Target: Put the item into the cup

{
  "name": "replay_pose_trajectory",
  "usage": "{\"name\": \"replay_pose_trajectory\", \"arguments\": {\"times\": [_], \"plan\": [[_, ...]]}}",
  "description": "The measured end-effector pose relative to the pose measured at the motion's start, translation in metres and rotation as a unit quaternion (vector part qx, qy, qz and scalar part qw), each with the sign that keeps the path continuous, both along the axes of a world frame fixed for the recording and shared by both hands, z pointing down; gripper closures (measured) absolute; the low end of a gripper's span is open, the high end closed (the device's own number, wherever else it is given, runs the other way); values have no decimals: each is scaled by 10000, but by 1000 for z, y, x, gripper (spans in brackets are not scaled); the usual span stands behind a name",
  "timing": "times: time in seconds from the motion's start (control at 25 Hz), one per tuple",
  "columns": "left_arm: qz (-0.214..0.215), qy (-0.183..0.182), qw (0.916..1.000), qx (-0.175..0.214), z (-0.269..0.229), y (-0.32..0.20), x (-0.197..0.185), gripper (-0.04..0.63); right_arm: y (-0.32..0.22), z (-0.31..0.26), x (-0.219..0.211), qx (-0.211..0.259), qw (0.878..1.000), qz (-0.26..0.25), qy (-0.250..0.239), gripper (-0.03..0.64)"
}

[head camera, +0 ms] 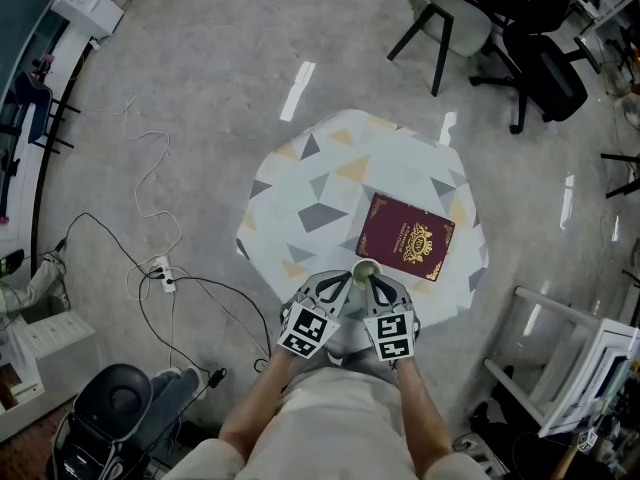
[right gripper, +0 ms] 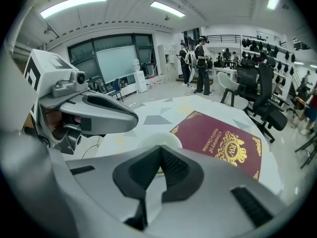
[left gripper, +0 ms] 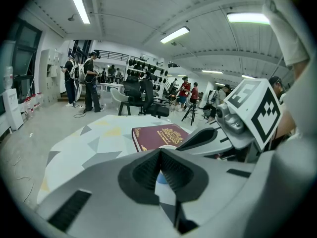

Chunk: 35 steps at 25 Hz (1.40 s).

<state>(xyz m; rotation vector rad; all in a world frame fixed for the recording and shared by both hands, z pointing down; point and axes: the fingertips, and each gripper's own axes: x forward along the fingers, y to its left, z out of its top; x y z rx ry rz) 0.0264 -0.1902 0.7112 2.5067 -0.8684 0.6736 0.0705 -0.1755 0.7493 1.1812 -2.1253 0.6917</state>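
A small pale cup (head camera: 365,270) stands near the front edge of the patterned table (head camera: 310,183), against the near corner of a maroon book (head camera: 406,236). My left gripper (head camera: 345,280) and right gripper (head camera: 376,281) sit side by side just in front of the cup, their tips almost touching it. In the left gripper view the jaws (left gripper: 159,151) are shut; a small blue patch (left gripper: 161,178) shows through the gap below the pads, and I cannot tell what it is. In the right gripper view the jaws (right gripper: 161,148) are shut, with the cup's white rim (right gripper: 158,139) just beyond them.
The book (right gripper: 220,143) takes up the table's right half. Around the table stand office chairs (head camera: 450,18), a black chair (head camera: 545,63) and a white rack (head camera: 570,348). Cables and a power strip (head camera: 165,273) lie on the floor at left. People (left gripper: 91,81) stand far off.
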Motion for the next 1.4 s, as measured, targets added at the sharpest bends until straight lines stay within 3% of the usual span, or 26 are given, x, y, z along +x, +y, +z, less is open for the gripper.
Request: {"name": "replay_pose_trajectory", "arguments": {"times": [1.4], "plan": [[147,40,9999,-77,2,8,3,583,-2,15,-8,-170,9985,-86,506,600]]}}
